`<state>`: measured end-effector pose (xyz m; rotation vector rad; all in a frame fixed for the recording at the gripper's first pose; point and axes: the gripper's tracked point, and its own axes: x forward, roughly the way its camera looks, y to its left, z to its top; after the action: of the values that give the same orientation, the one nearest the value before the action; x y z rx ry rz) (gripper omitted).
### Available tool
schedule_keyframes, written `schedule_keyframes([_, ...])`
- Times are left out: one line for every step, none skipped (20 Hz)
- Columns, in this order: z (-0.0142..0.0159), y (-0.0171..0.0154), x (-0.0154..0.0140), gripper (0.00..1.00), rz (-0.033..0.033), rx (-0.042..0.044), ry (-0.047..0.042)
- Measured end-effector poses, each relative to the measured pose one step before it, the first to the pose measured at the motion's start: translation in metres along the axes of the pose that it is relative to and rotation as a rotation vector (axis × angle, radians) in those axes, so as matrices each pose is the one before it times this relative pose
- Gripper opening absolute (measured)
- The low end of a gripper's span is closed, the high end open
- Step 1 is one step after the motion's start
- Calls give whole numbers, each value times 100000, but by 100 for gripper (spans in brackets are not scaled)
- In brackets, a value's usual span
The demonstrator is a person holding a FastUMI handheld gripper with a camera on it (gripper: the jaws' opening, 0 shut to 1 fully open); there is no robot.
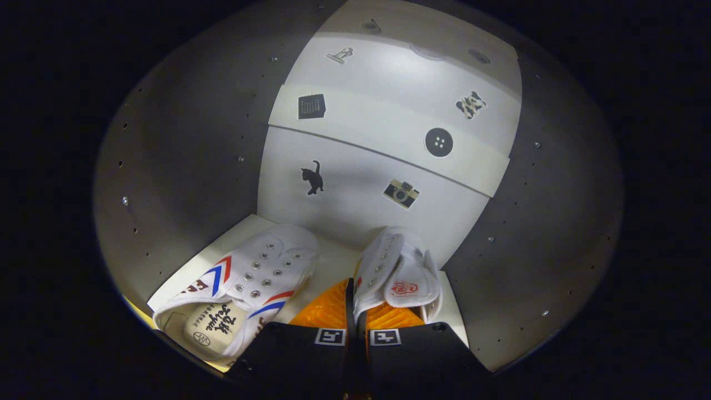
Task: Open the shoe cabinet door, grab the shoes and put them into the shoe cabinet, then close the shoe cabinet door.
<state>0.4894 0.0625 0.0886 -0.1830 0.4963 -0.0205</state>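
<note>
In the gripper view, our fingers are pinched nearly closed on the right shoe's side wall, inside the cabinet. The left shoe already lies on the shelf. We judge that releasing and closing the door remain.

left shoe side: you had red letters beside the red and blue stripes; only "FE" could be made out, the rest was cut off.
left shoe insole: you saw dark script print and a small round stamp, too small to read.
right shoe tongue: a red emblem stood there, and its wording could not be read.
cabinet back panels: you had picture stickers only, a cat, a camera, a button and a dark calendar-like square with print too fine to read.
gripper fingers: each carried one square black-and-white marker, without letters; they were pinched together on the right shoe's edge.
</note>
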Motion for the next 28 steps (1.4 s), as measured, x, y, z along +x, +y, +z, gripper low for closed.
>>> schedule_keyframes([-331,73,279,2,297,2394,1704])
schedule_keyframes([-329,160,52,4,557,2019,1647])
schedule_keyframes([-60,-28,-153,8,-291,552,241])
schedule_keyframes([117,-414,-112,11,-1300,-870,-438])
schedule_keyframes([-119,35,-172,12,-348,-850,-30])
schedule_keyframes([-24,68,-412,12,725,337,227])
schedule_keyframes([-29,91,-593,22,740,1344,-55])
schedule_keyframes([33,158,-733,23,1120,2250,305])
schedule_keyframes([-83,270,-623,35,1629,3061,529])
schedule_keyframes([195,-47,-969,47,533,2018,-971])
schedule_keyframes([253,-9,-998,59,386,1284,-1077])
schedule_keyframes([475,-124,-1304,71,-363,725,-1623])
schedule_keyframes([496,20,-1279,77,-8,714,-2103])
schedule_keyframes([612,-54,-1519,83,-345,464,-2482])
schedule_keyframes([641,-53,-1638,93,-433,405,-2984])
schedule_keyframes([856,-114,-1886,97,-570,304,-3250])
schedule_keyframes([817,-14,-1756,98,-477,99,-3741])
schedule_keyframes([951,-29,-2000,98,-436,-367,-3790])
schedule_keyframes([945,-81,-2172,98,-371,-646,-4120])
schedule_keyframes([1085,51,-2221,98,-142,-387,-4502])
schedule_keyframes([836,326,-2338,98,634,257,-4309])
schedule_keyframes([756,697,-2463,98,2089,620,-3829])
schedule_keyframes([348,833,-2456,98,2099,178,-2816])
schedule_keyframes([255,699,-2467,98,1683,-455,-1998])
schedule_keyframes([-5,735,-2266,98,1782,-412,-1315])
schedule_keyframes([-93,764,-2140,98,1448,49,-827])
schedule_keyframes([-354,700,-2098,98,1405,313,-74])
schedule_keyframes([-451,539,-1645,98,491,382,-216])
